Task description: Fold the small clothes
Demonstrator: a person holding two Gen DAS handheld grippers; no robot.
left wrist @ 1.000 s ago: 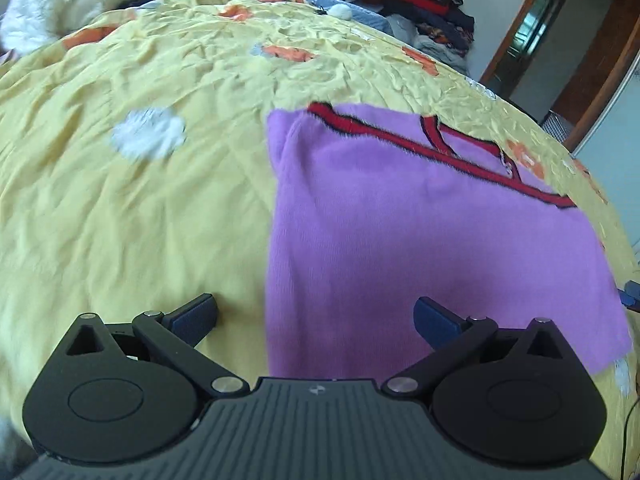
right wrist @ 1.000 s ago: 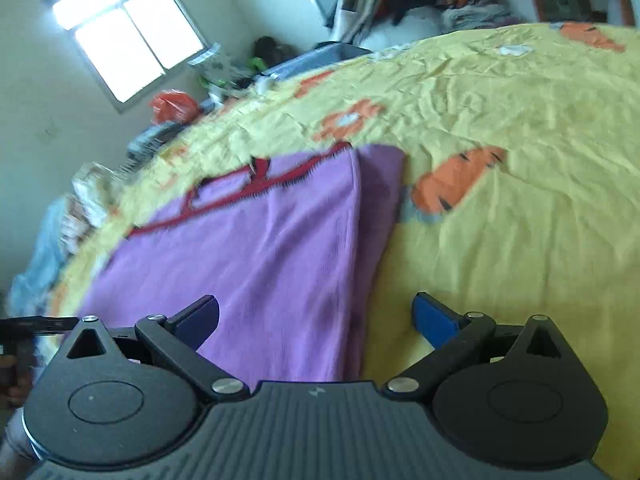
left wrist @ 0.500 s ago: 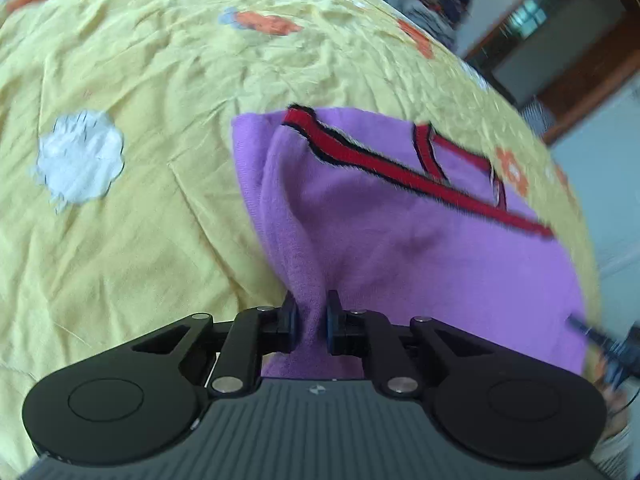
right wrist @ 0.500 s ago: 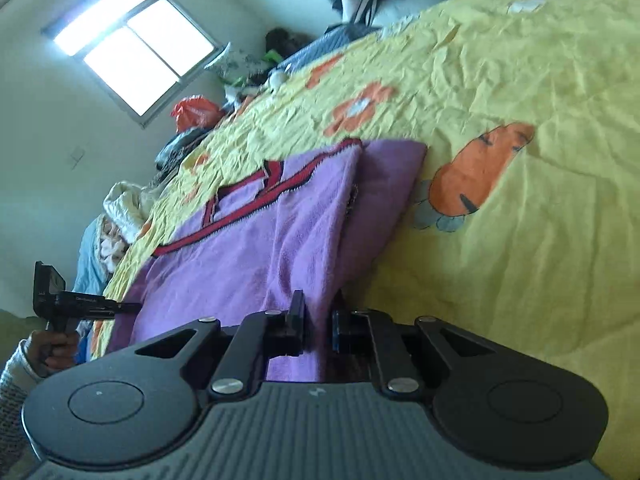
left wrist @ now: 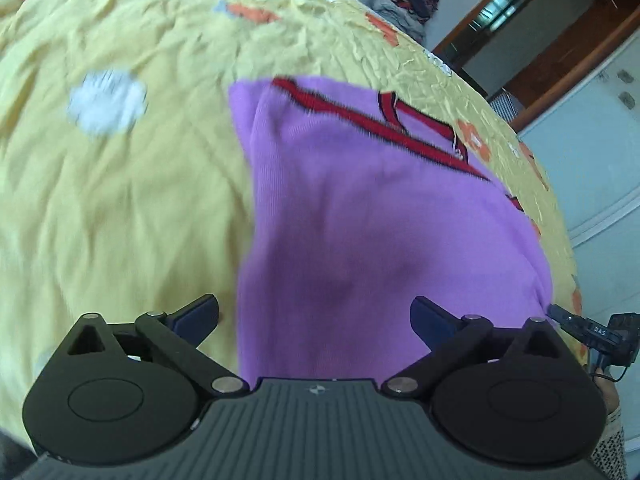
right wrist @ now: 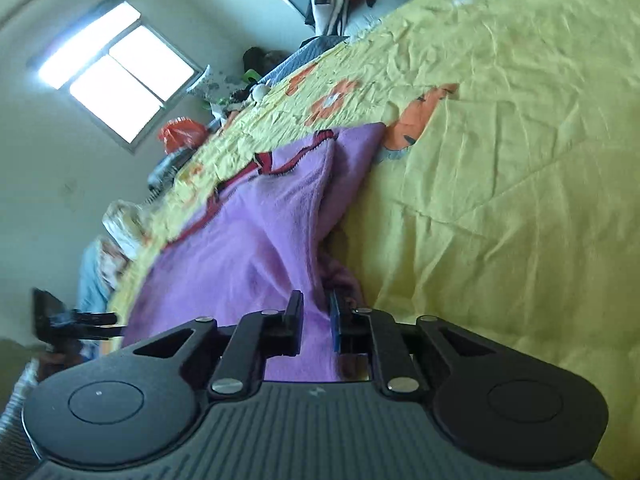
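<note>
Left gripper (left wrist: 314, 314) reopened off purple garment (left wrist: 380, 220) — right gripper (right wrist: 316, 320) clamped.

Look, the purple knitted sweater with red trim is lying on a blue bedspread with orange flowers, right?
Not quite. The purple knitted sweater with red trim lies on a yellow bedspread with orange flowers, not a blue one. The left wrist view shows this clearly.

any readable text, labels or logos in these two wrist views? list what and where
"DAS": white letters on the right gripper's black finger, seen in the left wrist view; blurred, so uncertain.
Small emblem on the left gripper body: a symbol, no letters.
Purple garment, yellow bedspread: no text.
</note>
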